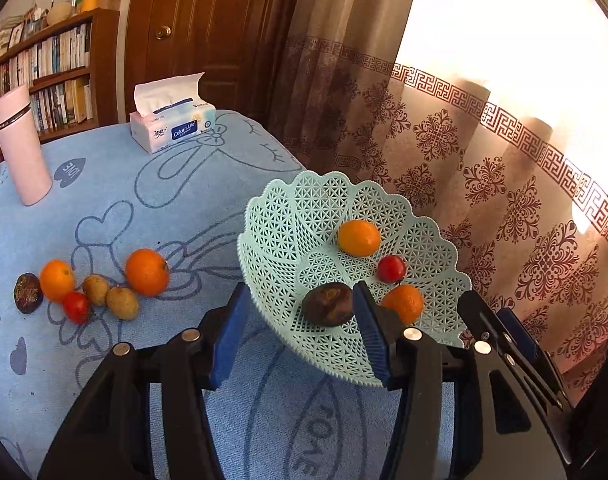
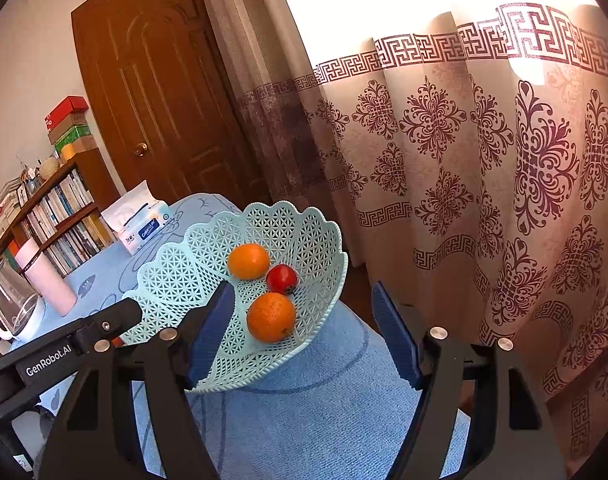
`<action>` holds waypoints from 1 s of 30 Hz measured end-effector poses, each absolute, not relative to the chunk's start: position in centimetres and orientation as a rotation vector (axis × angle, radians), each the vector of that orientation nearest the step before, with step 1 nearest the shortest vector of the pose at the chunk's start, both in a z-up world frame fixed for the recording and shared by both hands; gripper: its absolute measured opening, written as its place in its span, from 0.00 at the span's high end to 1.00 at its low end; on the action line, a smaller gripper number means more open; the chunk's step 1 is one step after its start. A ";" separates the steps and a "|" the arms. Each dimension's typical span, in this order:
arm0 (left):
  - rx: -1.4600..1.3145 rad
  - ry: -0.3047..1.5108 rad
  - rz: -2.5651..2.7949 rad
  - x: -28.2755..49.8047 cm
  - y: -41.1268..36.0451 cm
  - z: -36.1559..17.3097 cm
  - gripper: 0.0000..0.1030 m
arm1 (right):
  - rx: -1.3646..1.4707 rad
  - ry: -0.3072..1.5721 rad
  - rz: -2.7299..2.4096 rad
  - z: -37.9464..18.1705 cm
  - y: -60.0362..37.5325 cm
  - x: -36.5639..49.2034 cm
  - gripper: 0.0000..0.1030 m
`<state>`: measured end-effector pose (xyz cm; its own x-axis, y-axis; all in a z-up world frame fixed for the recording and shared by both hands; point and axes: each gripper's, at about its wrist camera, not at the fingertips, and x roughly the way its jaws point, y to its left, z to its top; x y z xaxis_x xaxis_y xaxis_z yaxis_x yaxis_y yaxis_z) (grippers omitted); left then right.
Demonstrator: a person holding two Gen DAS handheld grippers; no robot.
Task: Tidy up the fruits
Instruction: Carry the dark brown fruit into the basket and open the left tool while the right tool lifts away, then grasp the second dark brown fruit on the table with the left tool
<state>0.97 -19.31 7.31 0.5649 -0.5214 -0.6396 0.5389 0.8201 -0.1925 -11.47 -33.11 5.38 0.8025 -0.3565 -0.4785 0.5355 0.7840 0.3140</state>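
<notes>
We have four fruits in the mint basket (image 1: 287, 216); six remain in a cluster (image 1: 91, 284) on the blue table (image 1: 143, 208). Left gripper (image 1: 295, 336) and right gripper (image 2: 304, 336) both spread, empty.

The left gripper (image 1: 299, 320) points down at a slant, its two blue-padded fingers (image 1: 227, 334) spread apart with nothing pressed between the pads. The right gripper (image 2: 304, 332) also tilts downward, its blue-padded fingers (image 2: 396, 336) standing wide apart and gripping nothing. The two grippers sit side by side and close together: the right one's black finger shows at the right edge of the left wrist view, and the left one's black body reaches in from the left in the right wrist view.
</notes>
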 end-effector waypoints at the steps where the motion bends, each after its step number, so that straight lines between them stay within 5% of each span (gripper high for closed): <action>1: 0.021 0.744 -0.622 1.0 -19.2 7.3 0.43 | 0.457 0.412 -0.496 5.4 -33.2 -11.5 0.30; 6: 0.007 0.751 -0.600 1.2 -18.4 7.2 0.39 | 0.457 0.413 -0.496 5.4 -33.2 -11.4 0.30; 15: 0.063 0.703 -0.509 0.9 -17.7 7.3 0.15 | 0.455 0.414 -0.494 5.4 -33.2 -11.4 0.24; 30: 0.096 0.682 -0.447 0.6 -16.7 6.9 0.15 | 0.456 0.421 -0.488 5.3 -33.3 -11.3 0.24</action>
